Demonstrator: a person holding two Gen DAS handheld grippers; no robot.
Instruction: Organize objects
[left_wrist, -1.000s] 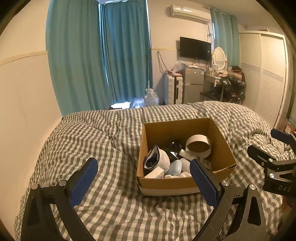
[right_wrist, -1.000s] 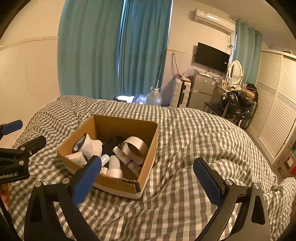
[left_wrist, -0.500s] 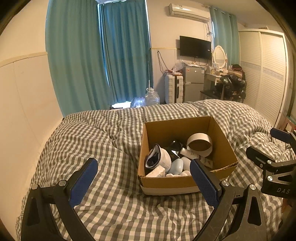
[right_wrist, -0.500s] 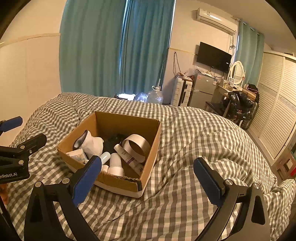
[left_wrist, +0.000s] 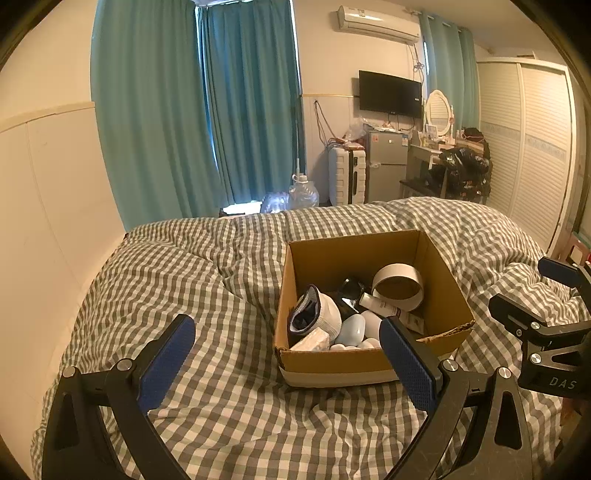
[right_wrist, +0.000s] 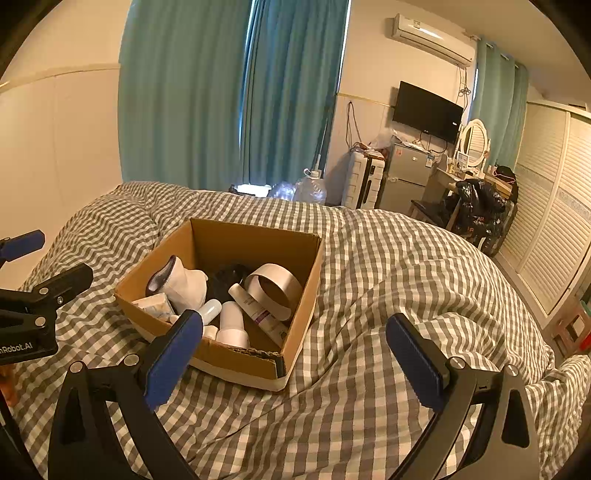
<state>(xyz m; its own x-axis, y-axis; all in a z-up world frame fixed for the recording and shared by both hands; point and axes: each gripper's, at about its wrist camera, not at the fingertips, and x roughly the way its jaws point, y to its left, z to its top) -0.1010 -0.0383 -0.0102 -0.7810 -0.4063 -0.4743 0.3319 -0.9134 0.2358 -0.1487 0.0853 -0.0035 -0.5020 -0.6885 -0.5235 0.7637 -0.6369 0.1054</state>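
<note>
An open cardboard box (left_wrist: 354, 360) sits on a grey checked bed cover (left_wrist: 184, 280); it also shows in the right wrist view (right_wrist: 258, 240). Inside lie a white tape roll (left_wrist: 397, 290), a white and dark sock bundle (left_wrist: 314, 314), a white tube (left_wrist: 376, 304), pale blue and white rounded items (left_wrist: 351, 330) and a tissue pack (left_wrist: 312, 339). My left gripper (left_wrist: 286, 358) is open and empty, just in front of the box. My right gripper (right_wrist: 293, 356) is open and empty, at the box's near right corner. The right gripper also shows in the left view (left_wrist: 546, 328).
A cream wall panel (left_wrist: 48, 206) runs along the bed's left. Teal curtains (left_wrist: 199, 110), a water jug (left_wrist: 303, 194), a suitcase (left_wrist: 347, 177), a small fridge (left_wrist: 386, 166) and a cluttered desk (left_wrist: 454, 158) stand beyond the bed. A white wardrobe (left_wrist: 535, 147) is at right.
Both grippers have drifted slightly; the box sits a little lower and closer in both views. Both stay open and empty. Nothing in the box has moved.
</note>
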